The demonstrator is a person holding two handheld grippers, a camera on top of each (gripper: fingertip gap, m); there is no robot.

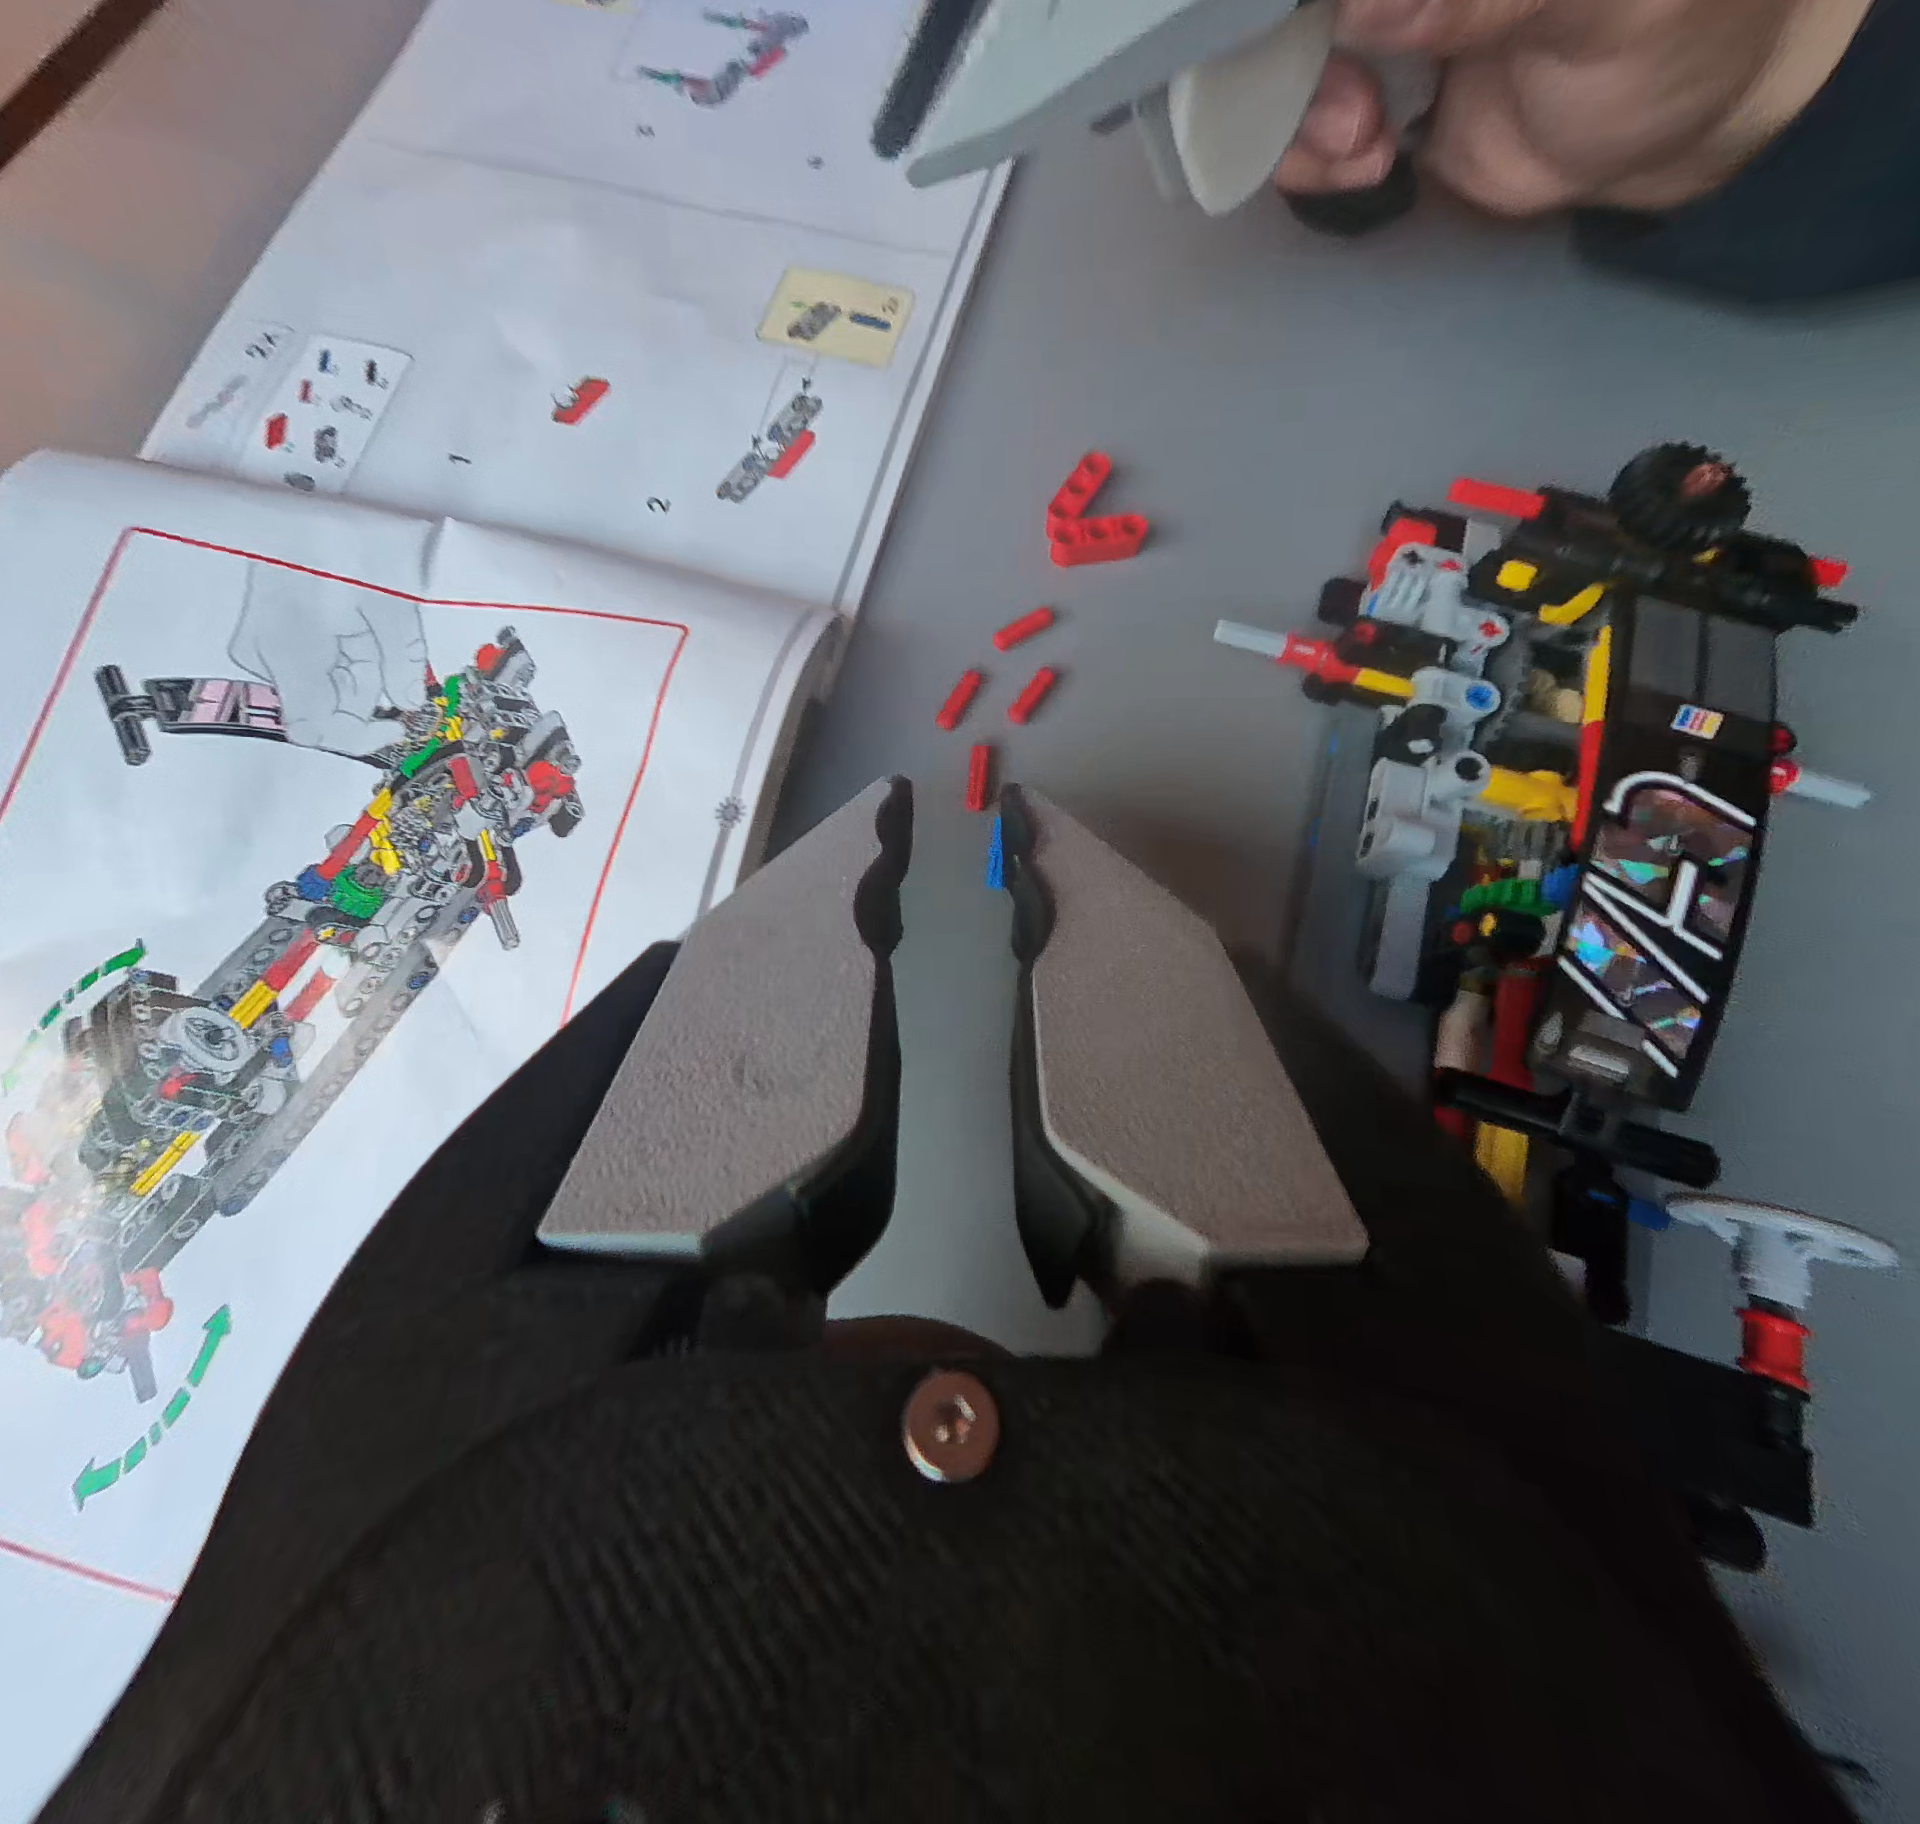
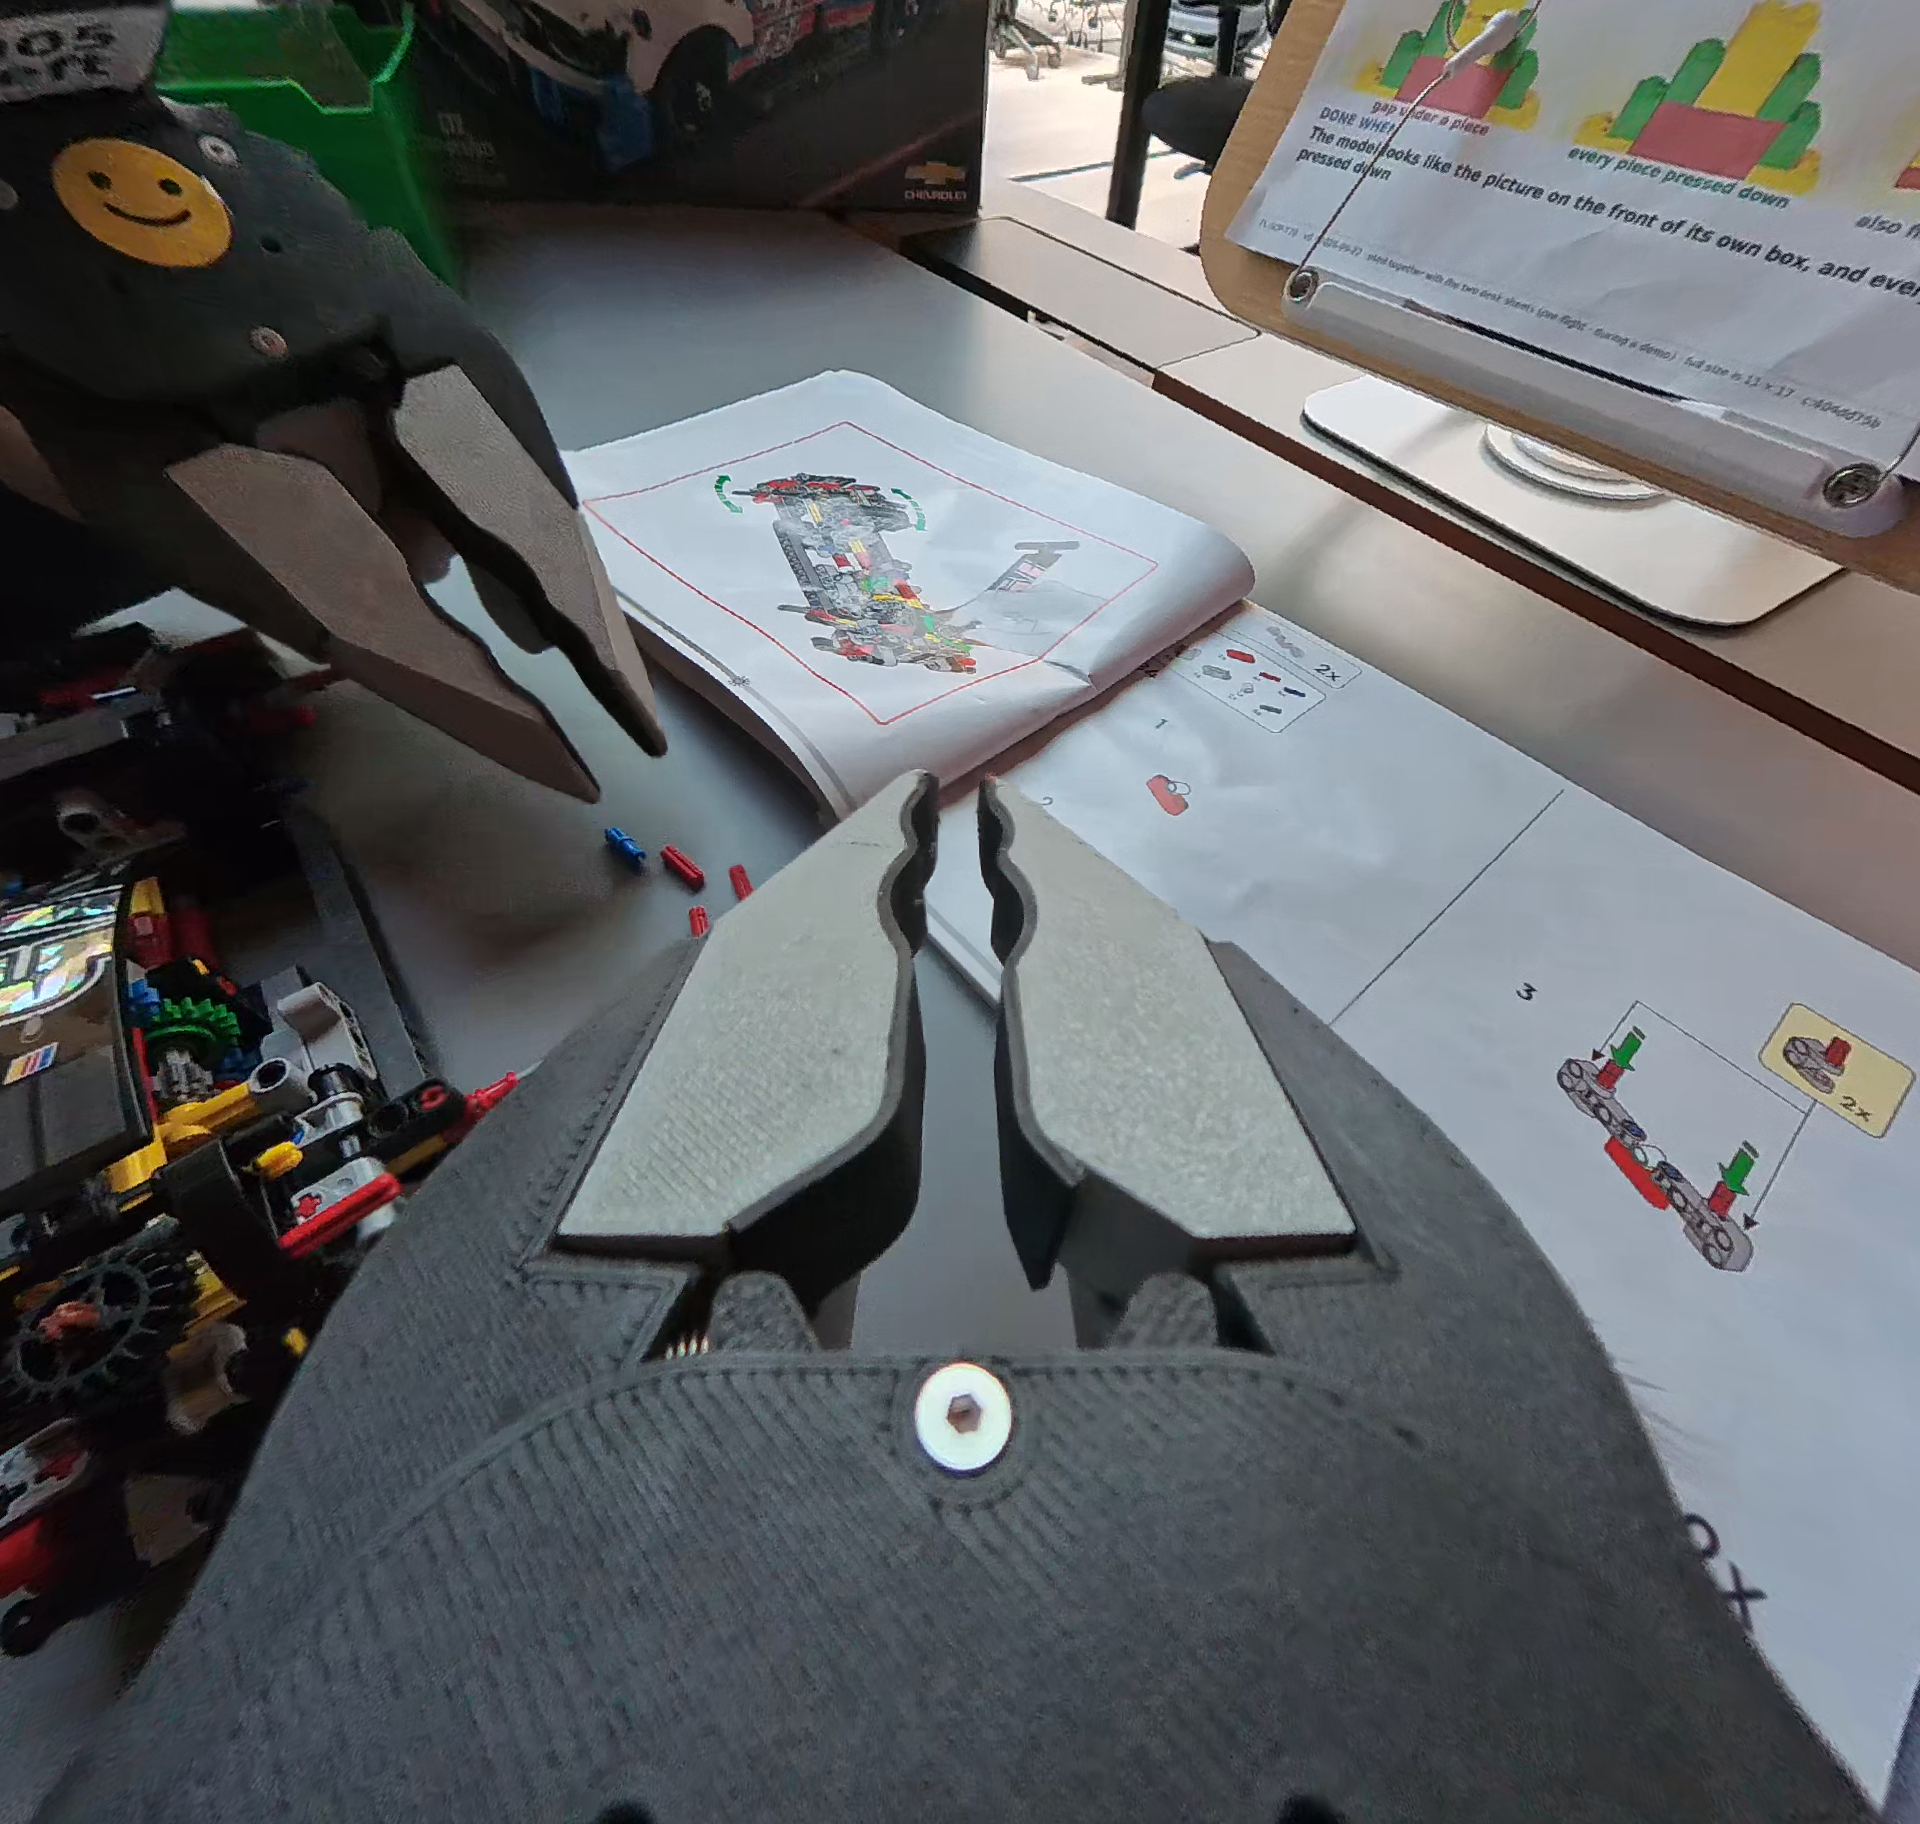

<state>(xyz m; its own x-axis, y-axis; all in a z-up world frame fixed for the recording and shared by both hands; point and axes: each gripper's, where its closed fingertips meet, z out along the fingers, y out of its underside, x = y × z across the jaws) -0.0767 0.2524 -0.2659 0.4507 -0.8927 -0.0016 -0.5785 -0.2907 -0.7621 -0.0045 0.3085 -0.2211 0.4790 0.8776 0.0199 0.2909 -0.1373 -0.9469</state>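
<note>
The left gripper (image 1: 956, 803) hangs over the grey tabletop (image 1: 1195, 372), fingers apart and gripping nothing; a blue pin (image 1: 995, 855) lies just under its right finger, with red pins (image 1: 977, 775) just ahead. The right gripper (image 2: 958, 798) has fingers slightly apart and bare, above the open instruction booklet (image 2: 1299, 839).

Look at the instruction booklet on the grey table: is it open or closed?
Open. The instruction booklet lies spread flat on the table, one page curling over at the spine, with printed build diagrams facing up on both sides.
</note>
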